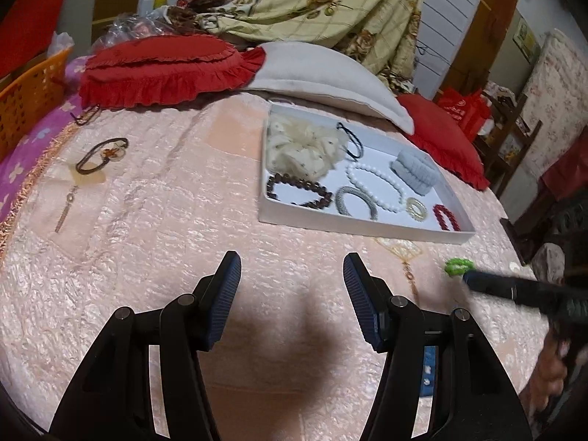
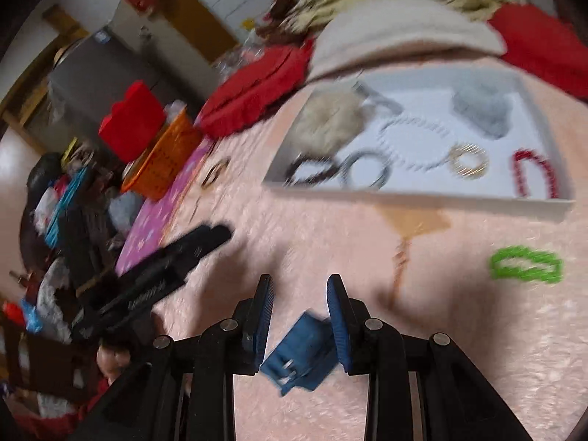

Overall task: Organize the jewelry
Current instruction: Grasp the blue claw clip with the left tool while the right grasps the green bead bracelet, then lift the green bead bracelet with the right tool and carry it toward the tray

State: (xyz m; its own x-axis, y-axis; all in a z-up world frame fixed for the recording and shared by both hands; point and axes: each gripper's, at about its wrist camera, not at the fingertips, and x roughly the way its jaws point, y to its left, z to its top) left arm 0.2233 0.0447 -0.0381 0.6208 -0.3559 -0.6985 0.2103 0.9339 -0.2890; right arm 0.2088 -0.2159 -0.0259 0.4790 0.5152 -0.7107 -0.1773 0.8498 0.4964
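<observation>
Nearest the left wrist camera, the left hand-held gripper point(image 1: 292, 279) stands wide apart above the pink quilted bed cover point(image 1: 165, 220), with nothing between its ribbed blue pads. In the right wrist view, which is motion-blurred, the right hand-held gripper point(image 2: 299, 294) is parted more narrowly and also grips nothing; a blue tag point(image 2: 301, 345) sits between the bases of its fingers, and any marks on it are too smeared to read.

The white tray point(image 1: 352, 229) lies on the bed ahead and to the right of the left gripper. Inside it are a cream scrunchie point(image 1: 301, 147), a black hair tie point(image 1: 351, 139), a brown bead bracelet point(image 1: 297, 191), a silver bangle point(image 1: 354, 202), a white pearl bracelet point(image 1: 378, 187), a grey hair band point(image 1: 415, 171), a pale yellow ring point(image 1: 416, 207) and a red bead bracelet point(image 1: 446, 217).

Outside the tray, a green hair tie point(image 1: 457, 266) lies on the cover just beside the right gripper's fingertip, near the tray's front right corner. A gold pendant point(image 1: 402, 253) lies between it and the tray. Far left lie a brown hair band point(image 1: 101, 156) and a tassel pin point(image 1: 68, 202).

A red ruffled pillow point(image 1: 161, 70) and a white pillow point(image 1: 323, 77) sit behind. A red bag point(image 1: 463, 108) bears white print that cannot be read.
</observation>
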